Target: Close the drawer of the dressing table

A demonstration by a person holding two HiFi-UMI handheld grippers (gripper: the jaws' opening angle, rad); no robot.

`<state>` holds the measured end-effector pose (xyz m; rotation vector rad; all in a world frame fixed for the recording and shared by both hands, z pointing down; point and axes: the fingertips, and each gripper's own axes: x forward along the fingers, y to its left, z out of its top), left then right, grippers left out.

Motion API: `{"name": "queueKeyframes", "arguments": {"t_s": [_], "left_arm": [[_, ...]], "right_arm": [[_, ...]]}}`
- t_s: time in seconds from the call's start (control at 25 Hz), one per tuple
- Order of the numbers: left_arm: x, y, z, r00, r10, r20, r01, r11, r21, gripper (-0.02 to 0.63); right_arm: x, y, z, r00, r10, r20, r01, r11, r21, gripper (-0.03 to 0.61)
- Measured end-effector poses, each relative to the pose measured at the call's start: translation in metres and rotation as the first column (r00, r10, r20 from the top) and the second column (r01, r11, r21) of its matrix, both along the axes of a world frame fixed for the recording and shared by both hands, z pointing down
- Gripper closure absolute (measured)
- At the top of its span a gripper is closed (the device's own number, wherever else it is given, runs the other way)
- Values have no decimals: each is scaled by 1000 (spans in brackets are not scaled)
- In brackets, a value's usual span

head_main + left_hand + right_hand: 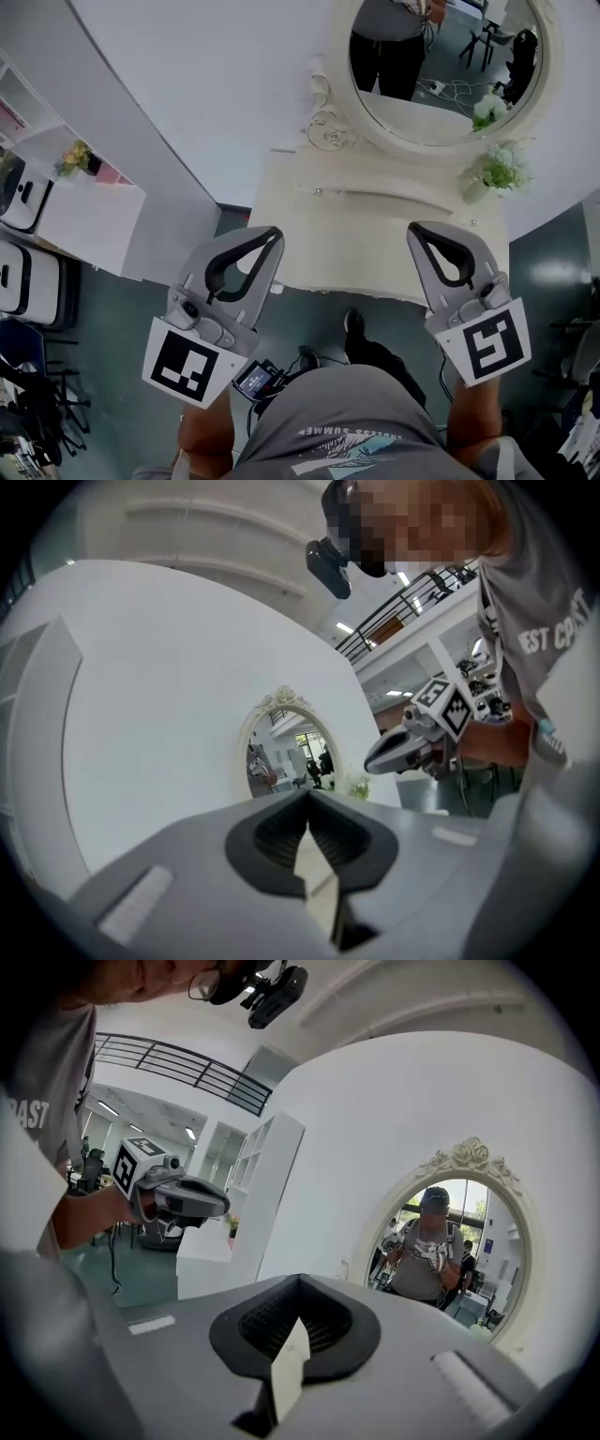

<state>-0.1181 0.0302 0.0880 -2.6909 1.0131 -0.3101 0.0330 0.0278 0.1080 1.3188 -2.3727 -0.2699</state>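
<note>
Left gripper (267, 234) and right gripper (419, 232), claws pressed together and empty, hung before the dressing table (375, 253); its drawer, hard to make out, likely faced them; a square, even push with both tips would suit.

Studio hall; mezzanine railing (178, 1072); white shelving (251, 1162)

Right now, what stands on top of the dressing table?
On the dressing table stand an oval mirror and, at its right, a vase of white flowers. The left gripper and right gripper cover its near corners, so anything there is hidden.
</note>
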Motion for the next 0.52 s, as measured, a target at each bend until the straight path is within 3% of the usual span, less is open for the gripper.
{"name": "queueKeyframes", "arguments": {"t_s": [0.52], "left_arm": [[-19,58,-10,999,39,-10,-38,999,18,611]], "right_arm": [[-20,64,-19,999,35,-13,-34,999,33,579]]}}
